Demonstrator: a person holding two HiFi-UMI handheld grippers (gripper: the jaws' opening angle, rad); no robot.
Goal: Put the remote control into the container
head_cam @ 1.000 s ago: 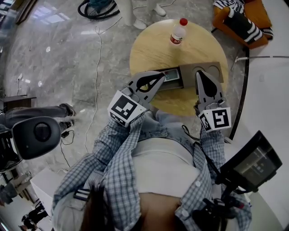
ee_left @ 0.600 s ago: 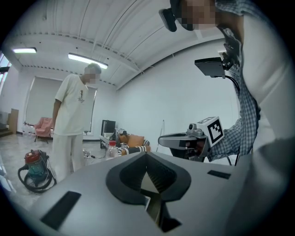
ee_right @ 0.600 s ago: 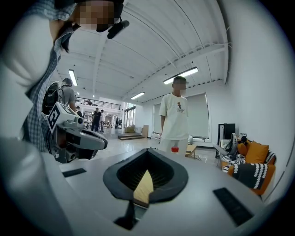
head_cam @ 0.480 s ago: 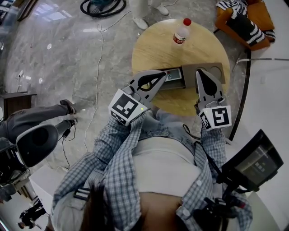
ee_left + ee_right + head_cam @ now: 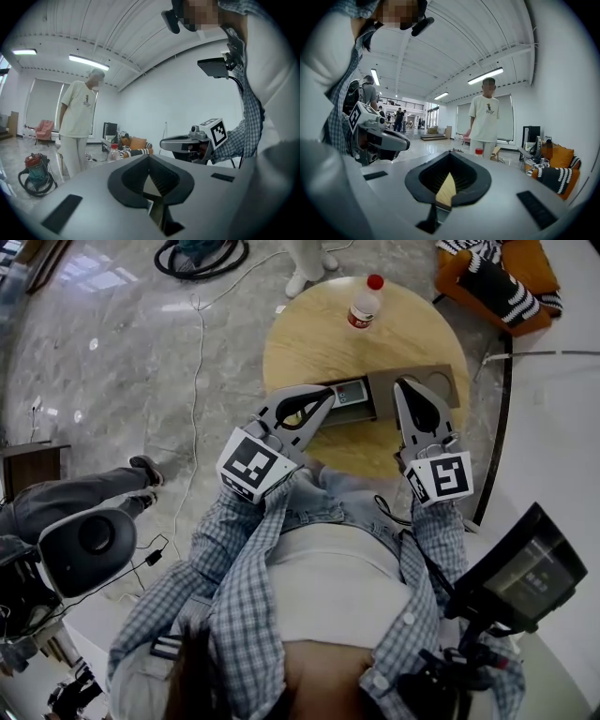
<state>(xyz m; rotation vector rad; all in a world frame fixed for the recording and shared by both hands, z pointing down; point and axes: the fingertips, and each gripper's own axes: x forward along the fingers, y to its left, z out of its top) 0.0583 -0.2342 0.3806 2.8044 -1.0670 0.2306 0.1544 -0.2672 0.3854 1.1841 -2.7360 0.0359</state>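
Observation:
A grey remote control [image 5: 350, 394] with a small display lies at the left end of a long grey-brown container [image 5: 427, 385] on the round wooden table [image 5: 309, 343]; it seems to rest inside that end. My left gripper [image 5: 328, 395] is shut and empty, its tip just left of the remote. My right gripper [image 5: 403, 386] is shut and empty too, over the container's middle, beside two round holes. In the left gripper view the jaws [image 5: 149, 157] meet with nothing between them. The right gripper view shows its jaws [image 5: 450, 152] closed the same way.
A clear bottle with a red cap [image 5: 362, 301] stands at the table's far side. An orange chair with a striped cushion [image 5: 497, 282] is at the back right. A person in a pale shirt [image 5: 485, 117] stands beyond the table. A cable [image 5: 197, 381] runs over the marble floor.
The head view has shifted slightly. Both grippers keep their places by the container. A person's legs at the left edge have moved.

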